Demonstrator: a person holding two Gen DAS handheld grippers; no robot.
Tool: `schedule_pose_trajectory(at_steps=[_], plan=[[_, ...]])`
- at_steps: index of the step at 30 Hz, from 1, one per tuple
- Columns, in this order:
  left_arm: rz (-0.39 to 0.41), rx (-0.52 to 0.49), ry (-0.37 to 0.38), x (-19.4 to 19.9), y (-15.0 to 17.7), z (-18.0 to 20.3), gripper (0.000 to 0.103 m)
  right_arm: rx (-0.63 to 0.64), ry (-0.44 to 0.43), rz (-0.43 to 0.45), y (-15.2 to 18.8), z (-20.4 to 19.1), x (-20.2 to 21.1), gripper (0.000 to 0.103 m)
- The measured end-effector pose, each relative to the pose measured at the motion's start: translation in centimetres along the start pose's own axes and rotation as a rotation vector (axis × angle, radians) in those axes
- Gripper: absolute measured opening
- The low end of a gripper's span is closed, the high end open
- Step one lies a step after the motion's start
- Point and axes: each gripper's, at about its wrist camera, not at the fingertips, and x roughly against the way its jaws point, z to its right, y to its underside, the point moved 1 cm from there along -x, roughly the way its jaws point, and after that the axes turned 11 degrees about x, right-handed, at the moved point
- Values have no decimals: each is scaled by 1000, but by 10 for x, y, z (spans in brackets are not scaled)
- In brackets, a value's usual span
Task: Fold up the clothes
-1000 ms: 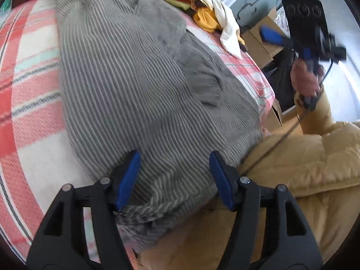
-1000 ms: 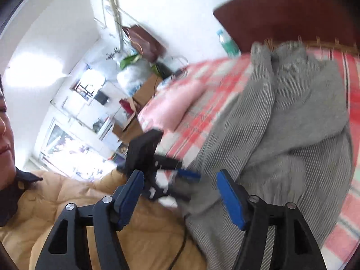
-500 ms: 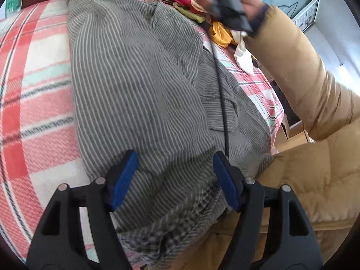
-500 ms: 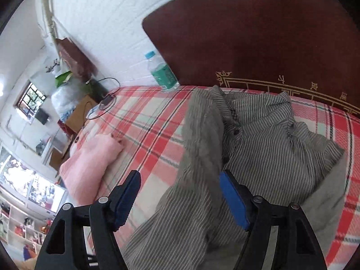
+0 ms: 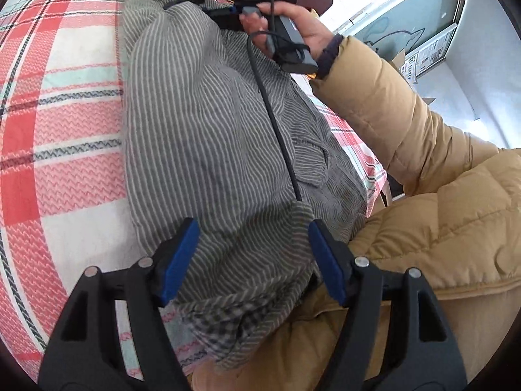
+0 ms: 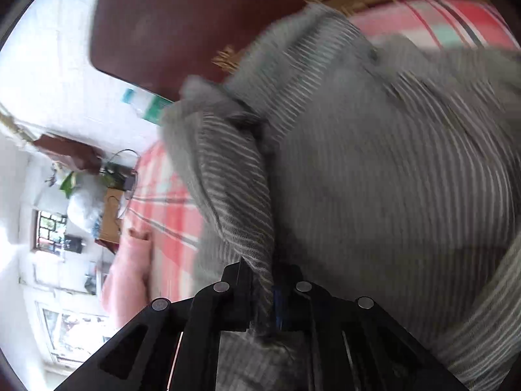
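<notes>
A grey striped shirt (image 5: 208, 123) lies lengthwise on a bed (image 5: 62, 123) covered with a red, white and pale green checked sheet, its collar end near the dark wooden headboard (image 6: 182, 19) and its lower hem hanging over the near edge against the person's tan padded jacket (image 5: 456, 234). The left claw (image 5: 254, 257) hovers over the near hem with its blue pads well apart; the cloth lies below and between them, and they do not press on it. Far up the shirt, at the collar, the person's right hand (image 5: 293, 29) holds the right claw (image 6: 263, 296), with a black cable (image 5: 273, 123) trailing back across the shirt. From the right wrist view, this claw's jaws have just been closing and now sit together on a bunched fold of the shirt near the collar, the striped cloth rising out from between the pads. That view is blurred. A pink pillow (image 6: 127, 277) lies on the bed to the left of the shirt.
</notes>
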Motion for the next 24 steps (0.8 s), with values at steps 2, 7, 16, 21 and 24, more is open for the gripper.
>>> schedule_pose_trajectory(at_steps=[2, 7, 16, 21, 24], plan=[[-4, -9, -23, 4, 4, 3, 71, -46, -35, 15, 4, 5, 8, 30], [2, -23, -80, 17, 14, 8, 71, 76, 7, 32, 30, -13, 52, 51], [57, -78, -96, 22, -1, 20, 74, 557, -39, -113, 164, -96, 103, 52], [-37, -47, -160, 2, 30, 6, 74, 647, -47, -253, 241, -107, 84, 52], [-46, -38, -136, 11, 52, 10, 74, 704, -80, -319, 281, -115, 77, 53]])
